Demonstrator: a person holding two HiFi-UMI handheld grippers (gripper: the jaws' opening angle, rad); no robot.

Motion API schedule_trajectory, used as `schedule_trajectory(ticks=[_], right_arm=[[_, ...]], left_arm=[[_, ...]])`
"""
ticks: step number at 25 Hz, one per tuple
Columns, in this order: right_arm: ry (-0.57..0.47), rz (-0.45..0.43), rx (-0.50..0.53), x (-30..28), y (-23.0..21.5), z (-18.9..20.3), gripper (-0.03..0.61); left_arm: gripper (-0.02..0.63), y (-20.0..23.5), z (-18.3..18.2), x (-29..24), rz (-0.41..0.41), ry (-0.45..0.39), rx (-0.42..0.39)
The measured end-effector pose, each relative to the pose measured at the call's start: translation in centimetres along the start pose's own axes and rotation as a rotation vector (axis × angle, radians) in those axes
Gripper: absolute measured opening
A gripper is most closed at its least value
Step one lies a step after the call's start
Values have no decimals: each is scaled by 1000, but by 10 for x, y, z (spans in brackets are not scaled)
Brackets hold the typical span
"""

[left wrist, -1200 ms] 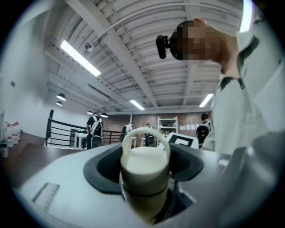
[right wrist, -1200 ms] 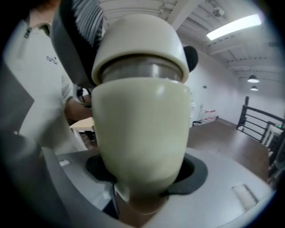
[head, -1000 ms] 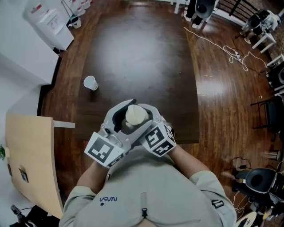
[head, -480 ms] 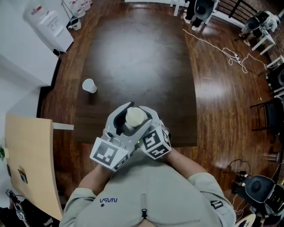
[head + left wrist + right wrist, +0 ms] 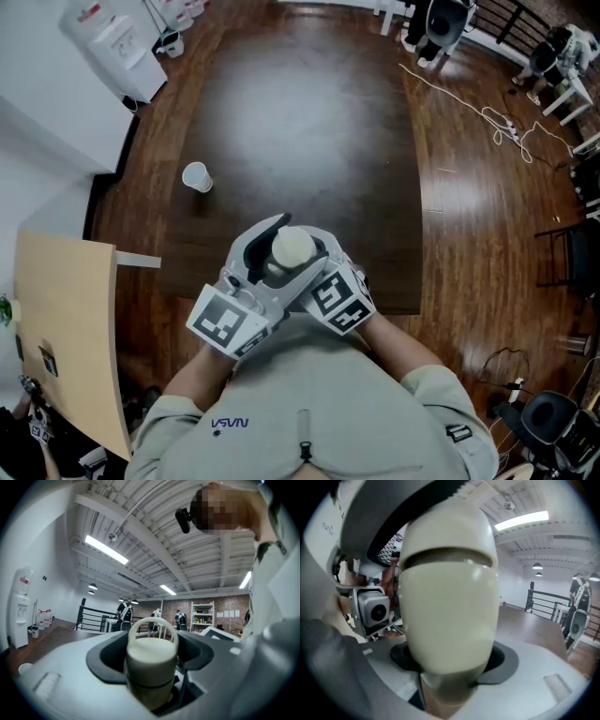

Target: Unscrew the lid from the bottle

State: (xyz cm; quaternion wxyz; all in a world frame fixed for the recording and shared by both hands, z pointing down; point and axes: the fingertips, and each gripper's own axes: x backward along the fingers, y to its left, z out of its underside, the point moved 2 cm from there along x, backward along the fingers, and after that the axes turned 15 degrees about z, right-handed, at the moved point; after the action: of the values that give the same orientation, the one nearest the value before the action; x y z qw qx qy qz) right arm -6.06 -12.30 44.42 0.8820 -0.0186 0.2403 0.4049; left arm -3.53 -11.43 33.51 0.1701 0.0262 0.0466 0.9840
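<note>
You have both claws clenched on the cream bottle (image 5: 292, 247), held up off the surface (image 5: 300, 122) just above its near edge, close to your chest. The left claw (image 5: 152, 645) closes around the upper part, where the lid (image 5: 151, 660) with its loop handle is still seated. The right claw (image 5: 450, 665) clamps the bottle from the other side.

The surface is a dark brown tabletop, bare apart from a white paper cup (image 5: 196, 176) well off to your left. Around it runs glossy wood floor (image 5: 469, 216), with a white cable (image 5: 487, 112) trailing at the right, a water dispenser (image 5: 112, 42) at the far left and a tan board (image 5: 61, 328) beside you. The left gripper view shows a black railing (image 5: 93, 618), a shelf (image 5: 202, 616) against brick, and people standing far off.
</note>
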Motion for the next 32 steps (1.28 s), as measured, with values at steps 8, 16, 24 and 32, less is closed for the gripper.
schedule_trajectory(ticks=[8,16,24,32], right_arm=[[-76,-608,124,43,54,-17,304],[17,-984,184,85,88,-12,303],[43,-935,186,81,84,-6,304],[-4,-478,148,34,44,-11,304]], left_arm=[[364,-34,-17,24,399,-2,69],[362,-62,-26,41,732,17,113],[307,-66,-23,36,726,40,79],[305,-34,-24,15,340,15,-14]])
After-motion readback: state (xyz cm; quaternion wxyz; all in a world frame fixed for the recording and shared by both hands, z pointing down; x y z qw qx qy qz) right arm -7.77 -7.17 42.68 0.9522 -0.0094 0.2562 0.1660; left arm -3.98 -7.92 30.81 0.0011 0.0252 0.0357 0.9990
